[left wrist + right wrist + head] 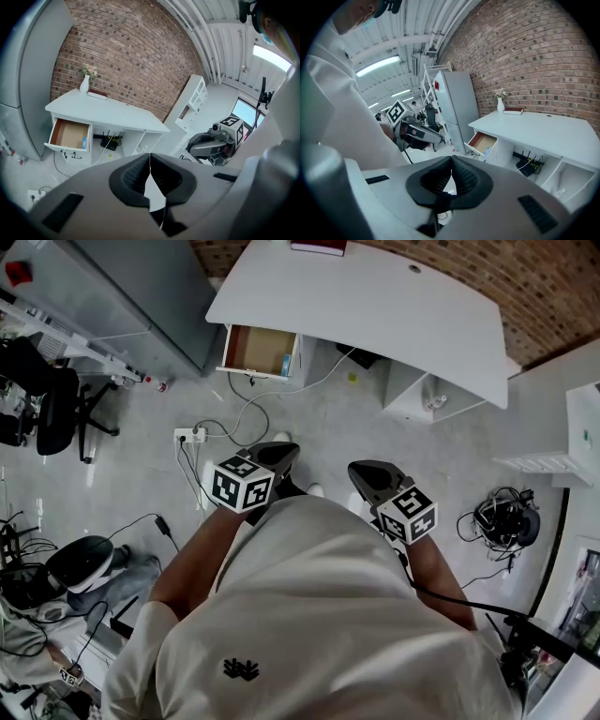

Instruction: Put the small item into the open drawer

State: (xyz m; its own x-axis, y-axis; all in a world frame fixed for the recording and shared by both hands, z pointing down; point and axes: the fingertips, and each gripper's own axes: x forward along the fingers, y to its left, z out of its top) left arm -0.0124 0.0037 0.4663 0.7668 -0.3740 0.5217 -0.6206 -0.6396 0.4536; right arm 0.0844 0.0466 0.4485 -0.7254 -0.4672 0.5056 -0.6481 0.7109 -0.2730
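**Left gripper**: fingers closed pad to pad with only a thin seam between them. Nothing is gripped.

**Right gripper**: fingers likewise pressed together, with nothing in them.

**Open drawer**: pulled out at one end of the white desk. It is well ahead of both pairs of fingertips, across bare floor.

**Small blue item**: lies inside the drawer, at the end nearer the desk's middle, far from either gripper's fingers. All three views show it.

**Head view only:**
- Both grippers are seen from above, side by side but apart, held out in front of the person's pale shirt.
- A power strip lies on the floor between the left fingertips and the drawer.
- An office chair stands well out to the left gripper's outer side.
- A tangle of cables lies out beyond the right gripper.

**Gripper views only:**
- A vase of flowers stands upright on the desktop against the brick wall, with a book just beside it.
- A router sits in the space under the desk, next to the drawer.

**Left gripper view only:** a white shelf unit stands beyond the desk's far end. The right gripper shows off to the right of these fingers.

**Right gripper view only:** the left gripper appears to the left of these fingers, with a hand on it.
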